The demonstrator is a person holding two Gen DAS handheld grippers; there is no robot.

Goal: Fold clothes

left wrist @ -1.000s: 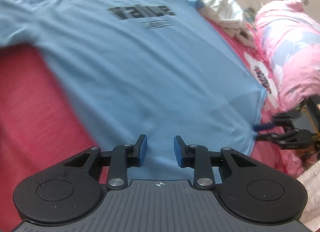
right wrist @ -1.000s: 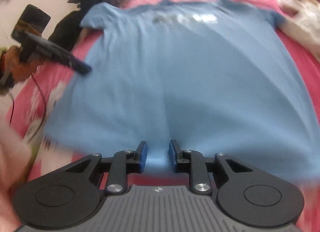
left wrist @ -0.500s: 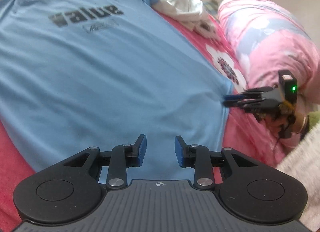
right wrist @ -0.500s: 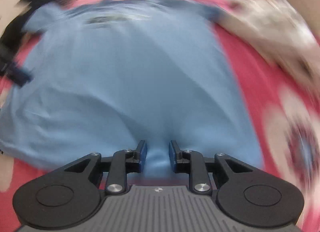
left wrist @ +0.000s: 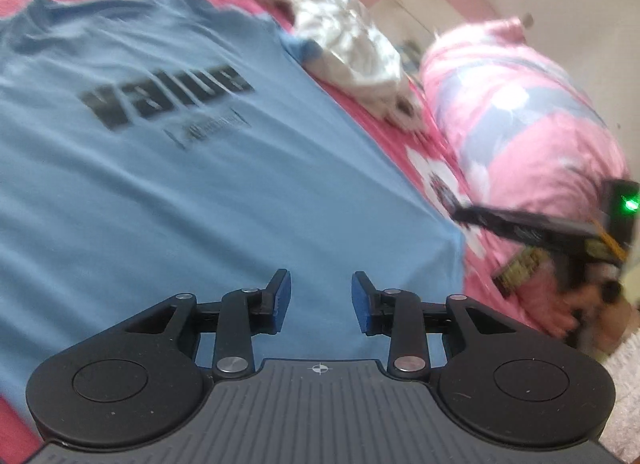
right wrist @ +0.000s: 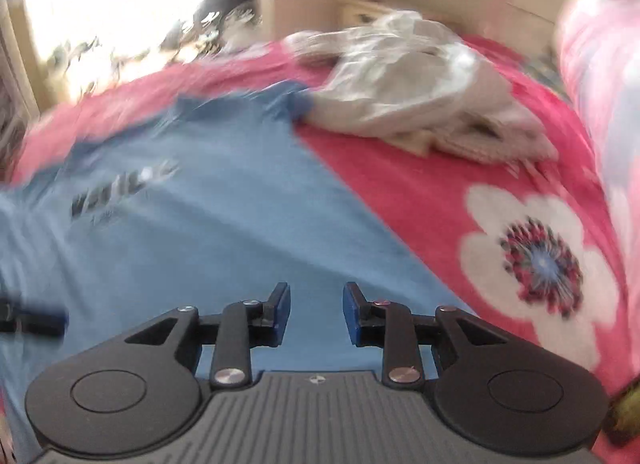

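Observation:
A blue T-shirt (left wrist: 192, 184) with black lettering lies spread face up on a pink bedspread (right wrist: 432, 184). My left gripper (left wrist: 319, 302) hovers open over the shirt's lower part, nothing between its blue pads. The right gripper shows at the right edge of the left wrist view as a dark blurred tip (left wrist: 500, 220), past the shirt's right edge. In the right wrist view my right gripper (right wrist: 315, 314) is open above the shirt (right wrist: 208, 232) near its right side. The left gripper's tip (right wrist: 32, 322) pokes in at the far left.
A crumpled white garment (right wrist: 412, 92) lies beyond the shirt's right sleeve. A rolled pink and blue quilt (left wrist: 520, 120) runs along the right. The bedspread bears a large white flower print (right wrist: 536, 260). A bright window and a cabinet stand behind the bed.
Both grippers have swung right and nearer the shirt's chest print. The right gripper, earlier pinching the hem, now stands wider open and has turned toward the shirt's right edge.

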